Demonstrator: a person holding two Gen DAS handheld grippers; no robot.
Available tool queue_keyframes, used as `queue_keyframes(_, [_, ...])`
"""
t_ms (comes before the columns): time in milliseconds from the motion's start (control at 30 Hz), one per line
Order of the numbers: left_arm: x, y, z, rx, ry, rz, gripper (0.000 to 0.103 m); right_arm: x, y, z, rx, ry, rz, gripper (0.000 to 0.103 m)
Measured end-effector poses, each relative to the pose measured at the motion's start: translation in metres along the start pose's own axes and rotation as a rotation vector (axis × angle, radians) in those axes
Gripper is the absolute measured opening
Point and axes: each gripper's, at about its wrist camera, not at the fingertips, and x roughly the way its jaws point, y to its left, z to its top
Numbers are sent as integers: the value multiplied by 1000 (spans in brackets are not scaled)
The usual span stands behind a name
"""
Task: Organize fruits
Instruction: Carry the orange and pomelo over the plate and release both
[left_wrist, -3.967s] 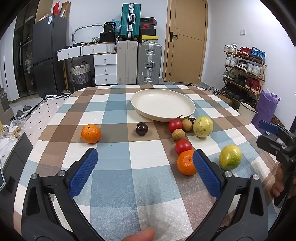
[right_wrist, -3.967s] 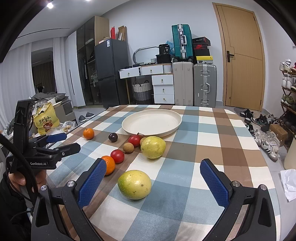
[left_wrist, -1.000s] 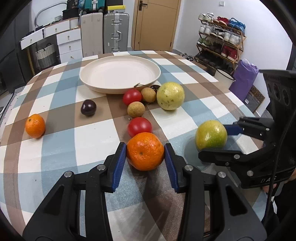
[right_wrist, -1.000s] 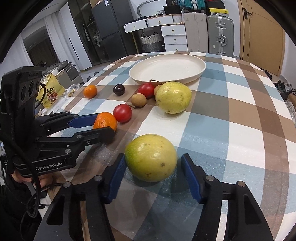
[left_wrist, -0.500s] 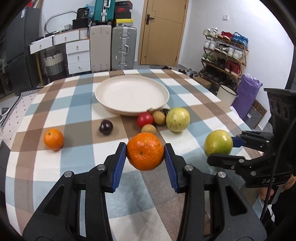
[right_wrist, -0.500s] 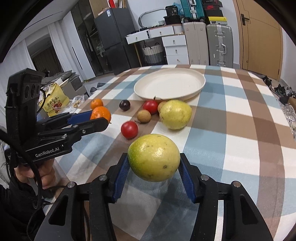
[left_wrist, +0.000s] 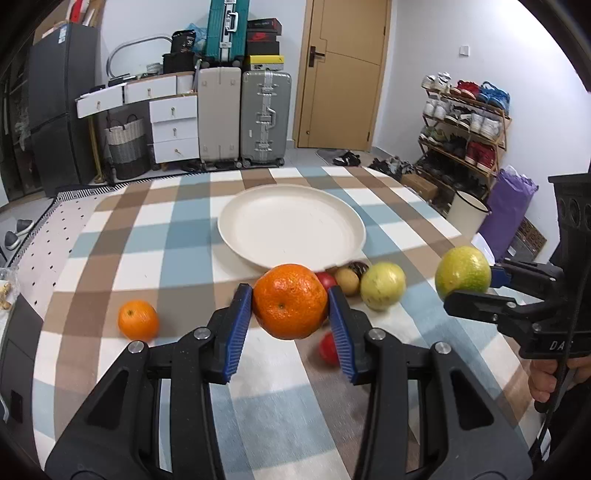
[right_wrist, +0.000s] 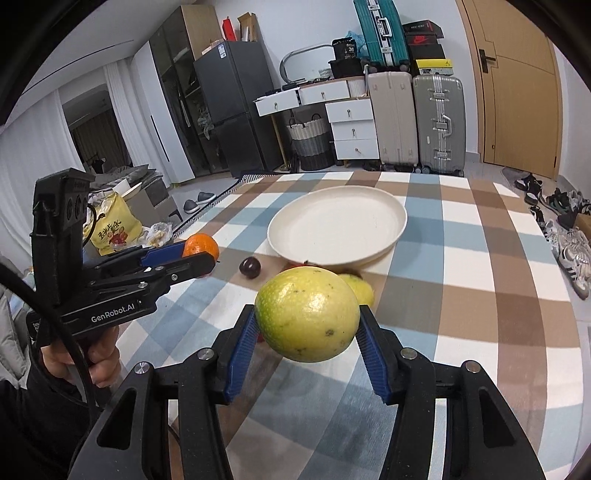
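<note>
Here the orange (left_wrist: 290, 301) sits pinched between the blue pads of the left gripper (left_wrist: 290, 306), lifted clear of the checked counter (left_wrist: 166, 236), in front of the near rim of the empty cream plate (left_wrist: 291, 225). In the right wrist view the same orange shows small at the tip of the left gripper, off to the left of the plate. The yellow-green citrus (right_wrist: 307, 314) is clamped between the pads of the right gripper (right_wrist: 307, 325), also held above the cloth, with the plate just beyond it; from the left wrist view it hangs to the right of the fruit cluster.

On the counter, a second, smaller orange (left_wrist: 138, 319) lies well apart to the left. Near the plate's front edge sit a pale yellow round fruit (left_wrist: 383, 285), a small tan fruit (left_wrist: 346, 281) and a red fruit (left_wrist: 327, 280), close together, the red one partly hidden behind the held orange. Another red fruit (left_wrist: 328, 349) lies blurred beneath the left gripper. A dark plum-like fruit (right_wrist: 250, 266) rests left of the plate. A hand (right_wrist: 92, 354) grips the left tool's handle
</note>
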Motion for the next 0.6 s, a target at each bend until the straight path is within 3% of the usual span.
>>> queue_keyframes(600, [38,14,44,-19,-32,29,39,23,-22,49,2,-75,-5,54])
